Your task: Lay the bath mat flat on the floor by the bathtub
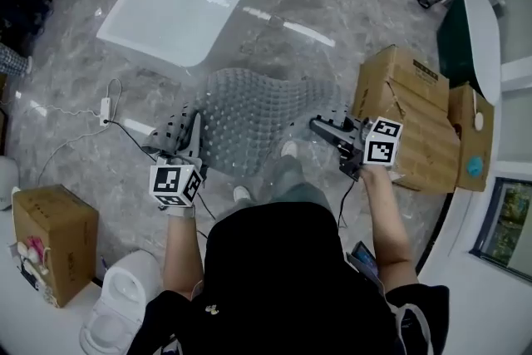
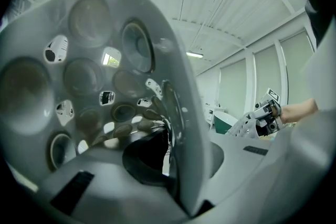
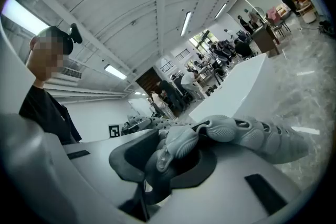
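Above the floor (image 1: 349, 4), the left gripper (image 1: 195, 130)'s fingers pinch the mat (image 1: 249, 116) edge, nearly closed; the right gripper (image 1: 317, 125)'s fingers clamp bunched mat.

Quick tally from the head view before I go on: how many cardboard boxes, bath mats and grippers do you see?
cardboard boxes: 3
bath mat: 1
grippers: 2, the left gripper and the right gripper, each clamped on the bath mat
Total: 6

Left tool (image 1: 195, 134) and right tool (image 1: 321, 127) grip bath mat (image 1: 249, 112) — near bathtub (image 1: 191, 0).
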{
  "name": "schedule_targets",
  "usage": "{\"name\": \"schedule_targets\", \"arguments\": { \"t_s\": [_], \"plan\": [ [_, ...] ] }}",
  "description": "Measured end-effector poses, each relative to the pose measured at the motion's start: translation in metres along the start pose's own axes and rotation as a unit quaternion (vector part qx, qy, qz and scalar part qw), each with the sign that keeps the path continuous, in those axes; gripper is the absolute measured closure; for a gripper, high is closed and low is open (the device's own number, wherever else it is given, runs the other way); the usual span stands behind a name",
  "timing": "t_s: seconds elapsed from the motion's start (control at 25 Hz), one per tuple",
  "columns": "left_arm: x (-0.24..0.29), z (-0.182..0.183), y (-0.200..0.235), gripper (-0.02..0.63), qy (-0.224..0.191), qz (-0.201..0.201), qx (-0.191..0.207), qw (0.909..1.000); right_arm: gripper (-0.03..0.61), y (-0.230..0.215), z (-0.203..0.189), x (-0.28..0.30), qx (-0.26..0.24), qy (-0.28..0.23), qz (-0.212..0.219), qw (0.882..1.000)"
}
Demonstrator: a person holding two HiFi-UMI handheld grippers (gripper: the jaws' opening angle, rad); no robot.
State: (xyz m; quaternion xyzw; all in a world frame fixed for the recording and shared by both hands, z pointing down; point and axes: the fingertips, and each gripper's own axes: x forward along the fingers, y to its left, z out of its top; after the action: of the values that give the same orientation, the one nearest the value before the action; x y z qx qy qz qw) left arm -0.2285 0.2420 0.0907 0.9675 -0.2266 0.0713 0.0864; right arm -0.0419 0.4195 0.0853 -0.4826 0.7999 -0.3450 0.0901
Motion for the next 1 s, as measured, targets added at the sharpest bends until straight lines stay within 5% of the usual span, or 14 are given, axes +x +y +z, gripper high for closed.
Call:
{"name": "schedule_targets", "arguments": {
  "t_s": [0.24, 0.6, 1.0],
  "plan": [
    [0.07, 0.004, -0.011, 0.569, 0.024, 0.05, 0.019, 0.9983, 0.482, -0.078, 0.044, -0.004, 0.006, 0.05, 0.049, 0.998],
    [0.114, 0.002, 0.004, 0.569, 0.033, 0.147, -0.006, 0.9886, 0.48, -0.157, 0.082, 0.017, 0.007, 0.139, 0.118, 0.983],
    [0.122, -0.056, 0.07, 0.568, 0.058, 0.196, -0.074, 0.976, 0.477, -0.201, 0.078, 0.095, 0.009, 0.254, 0.138, 0.957]
  ]
}}
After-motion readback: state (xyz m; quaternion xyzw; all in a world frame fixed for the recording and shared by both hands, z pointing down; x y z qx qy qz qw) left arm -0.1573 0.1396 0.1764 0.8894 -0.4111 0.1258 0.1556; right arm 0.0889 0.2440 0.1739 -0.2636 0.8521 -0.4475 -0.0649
